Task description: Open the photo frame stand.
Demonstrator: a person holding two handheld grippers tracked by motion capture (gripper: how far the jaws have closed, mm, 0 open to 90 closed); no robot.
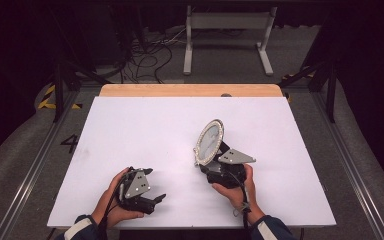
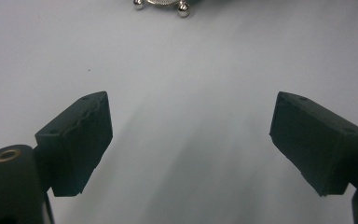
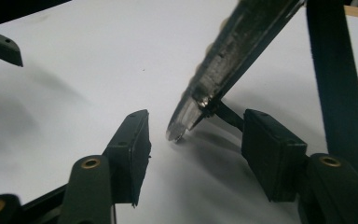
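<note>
Seemingly balanced on its stand, the mirror (image 1: 209, 142) leans just ahead of the right gripper (image 1: 215, 167), well apart from the left gripper (image 1: 155, 185), whose jaws gape empty. Between the right jaws, parted and clear, its lower edge (image 3: 186, 123) could tip if brushed.

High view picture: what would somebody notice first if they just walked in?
The shiny oval picture frame with a pearly rim, standing tilted on the white table a little right of the middle. The right gripper sits open at its foot, the frame's lower edge between the jaws but not squeezed. Toward the table's near left edge, the left gripper is open and empty.
</note>
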